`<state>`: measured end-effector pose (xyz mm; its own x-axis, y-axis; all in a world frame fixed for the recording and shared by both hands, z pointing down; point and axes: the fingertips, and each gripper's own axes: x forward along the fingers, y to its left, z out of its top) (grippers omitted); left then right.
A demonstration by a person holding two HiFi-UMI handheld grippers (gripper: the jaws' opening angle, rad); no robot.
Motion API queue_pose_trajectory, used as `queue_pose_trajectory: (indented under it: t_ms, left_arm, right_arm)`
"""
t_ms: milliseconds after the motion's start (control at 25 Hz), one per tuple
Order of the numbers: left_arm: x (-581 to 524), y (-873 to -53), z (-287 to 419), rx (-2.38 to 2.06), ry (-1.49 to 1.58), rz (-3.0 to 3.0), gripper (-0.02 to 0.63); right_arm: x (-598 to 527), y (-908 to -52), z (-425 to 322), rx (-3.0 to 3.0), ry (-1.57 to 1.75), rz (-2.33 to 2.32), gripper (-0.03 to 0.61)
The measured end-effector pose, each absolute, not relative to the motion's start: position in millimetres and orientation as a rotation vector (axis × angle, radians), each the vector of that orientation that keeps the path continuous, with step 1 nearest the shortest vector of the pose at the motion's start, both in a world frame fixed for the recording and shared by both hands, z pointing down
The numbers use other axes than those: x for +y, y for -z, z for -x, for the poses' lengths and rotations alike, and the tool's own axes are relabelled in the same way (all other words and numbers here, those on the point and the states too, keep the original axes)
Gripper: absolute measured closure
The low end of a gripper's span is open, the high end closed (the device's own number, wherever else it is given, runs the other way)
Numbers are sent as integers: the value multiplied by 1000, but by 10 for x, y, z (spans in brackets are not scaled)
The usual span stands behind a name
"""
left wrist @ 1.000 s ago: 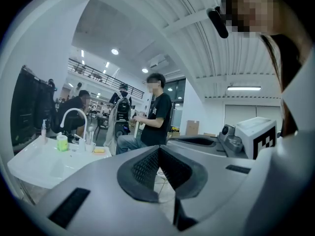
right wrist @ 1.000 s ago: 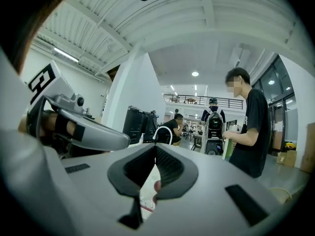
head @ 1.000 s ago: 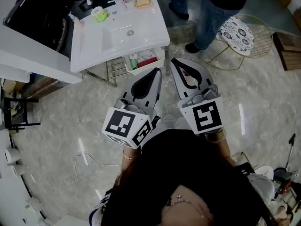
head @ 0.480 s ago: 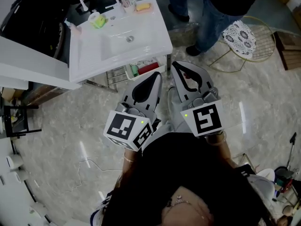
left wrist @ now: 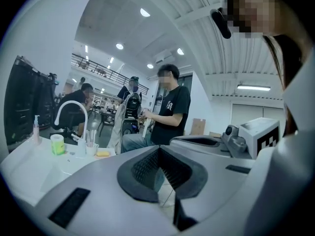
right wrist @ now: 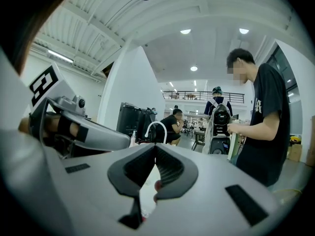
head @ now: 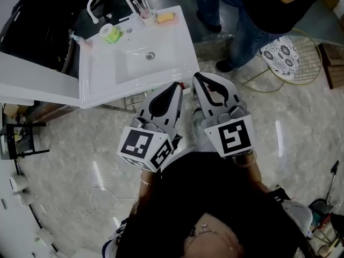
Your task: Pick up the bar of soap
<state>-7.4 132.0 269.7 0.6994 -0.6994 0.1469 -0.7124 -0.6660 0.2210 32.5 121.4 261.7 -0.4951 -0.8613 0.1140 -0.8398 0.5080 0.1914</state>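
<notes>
Soap bar [head: 166, 18] on sink [head: 173, 50], left tool [head: 176, 86], right tool [head: 197, 76], both closed

Yellow soap [head: 165, 18], white sink [head: 102, 74], marbled floor [head: 80, 144]

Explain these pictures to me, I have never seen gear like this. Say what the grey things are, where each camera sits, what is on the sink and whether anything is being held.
There is no robot here. A person holds a grey hand tool with a two-jaw claw in each hand. The cubes with square markers are part of those tools.

The head view comes from a camera on the person's head, looking steeply down. It shows the left claw and the right claw pointing toward a white sink. The left and right gripper views come from cameras riding on each tool, looking along its own jaws.

Both claws are shut and hold nothing.

At the sink's far edge lies the yellow bar of soap, beside a cup with thin sticks in it. A green-and-white item sits further left. Another person stands beyond the sink. The soap has not been reached yet.
</notes>
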Motion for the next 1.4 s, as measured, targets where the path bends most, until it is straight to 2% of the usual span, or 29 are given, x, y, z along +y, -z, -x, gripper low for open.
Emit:
queue_pose_trajectory:
  t_ms: [640, 1400]
  left_arm:
    - [-3, -2658, -189, -1258, -42, -2586, 617]
    - [-713, -2819, -188, -1254, -67, -2552, 617]
  right_arm:
    - [-49, -2583, -552, -2742, 108, -1253, 571]
    - [-765, -2739, -582, -2766, 22, -1248, 571]
